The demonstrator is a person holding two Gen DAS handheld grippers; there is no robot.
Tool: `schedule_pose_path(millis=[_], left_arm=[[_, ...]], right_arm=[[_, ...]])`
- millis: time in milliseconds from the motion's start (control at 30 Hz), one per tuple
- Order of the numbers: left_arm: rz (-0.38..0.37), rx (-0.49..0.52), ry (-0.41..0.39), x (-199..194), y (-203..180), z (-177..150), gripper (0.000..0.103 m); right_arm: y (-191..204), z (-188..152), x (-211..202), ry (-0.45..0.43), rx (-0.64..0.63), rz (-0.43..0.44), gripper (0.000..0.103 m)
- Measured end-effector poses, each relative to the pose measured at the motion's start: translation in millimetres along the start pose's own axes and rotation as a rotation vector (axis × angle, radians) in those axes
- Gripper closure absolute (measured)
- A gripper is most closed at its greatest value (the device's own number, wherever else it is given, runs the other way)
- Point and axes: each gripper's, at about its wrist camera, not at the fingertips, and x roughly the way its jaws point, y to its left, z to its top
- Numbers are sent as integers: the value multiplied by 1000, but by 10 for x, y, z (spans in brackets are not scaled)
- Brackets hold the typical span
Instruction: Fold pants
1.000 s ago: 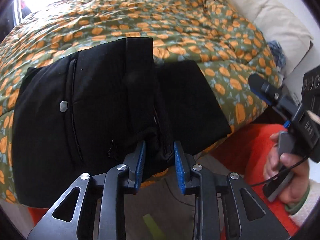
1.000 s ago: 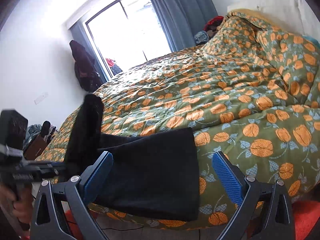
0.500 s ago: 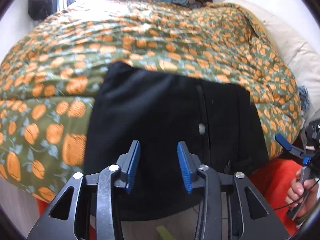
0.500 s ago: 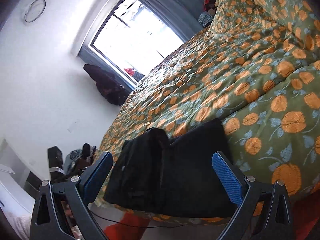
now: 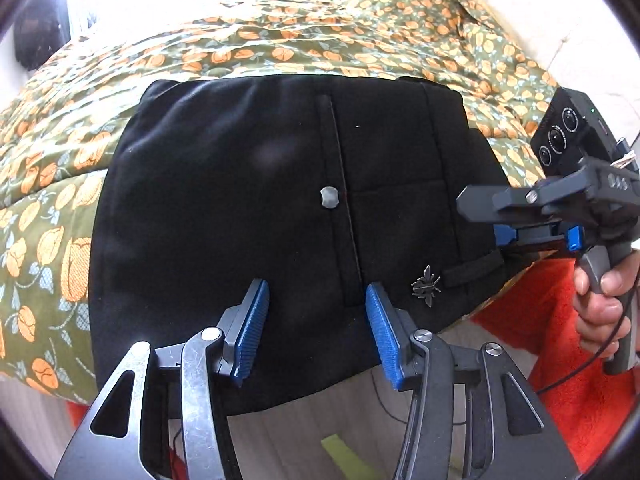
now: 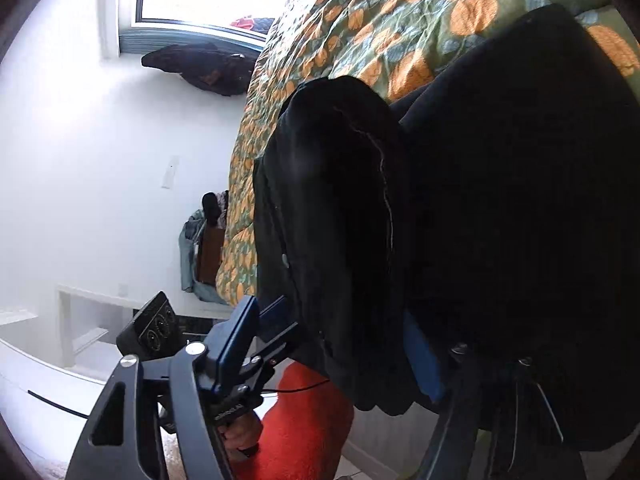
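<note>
Pants (image 5: pixel 248 184): black, folded into a compact rectangular bundle, laid flat at the near edge of the bed, lower edge overhanging. Seen on top: a vertical welt seam, a grey round button, a belt loop, a small metal fleur-de-lis ornament near the right corner.
</note>
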Motion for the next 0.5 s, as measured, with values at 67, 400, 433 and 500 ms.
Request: schedule_pose_path(millis=[67, 400, 433, 500], left_arm=[[5, -3, 1, -28, 16, 5, 49], [-12, -154, -152, -935, 381, 381, 38], [-11, -170, -162, -984, 430, 385, 38], [-4, -190, -176, -1031, 485, 365, 38]], right_arm=[[81, -12, 90, 35, -70, -107, 57], [633, 32, -536, -123, -203, -39, 85], [609, 42, -616, -125, -193, -37, 85], [502, 37, -753, -125, -164, -47, 85]])
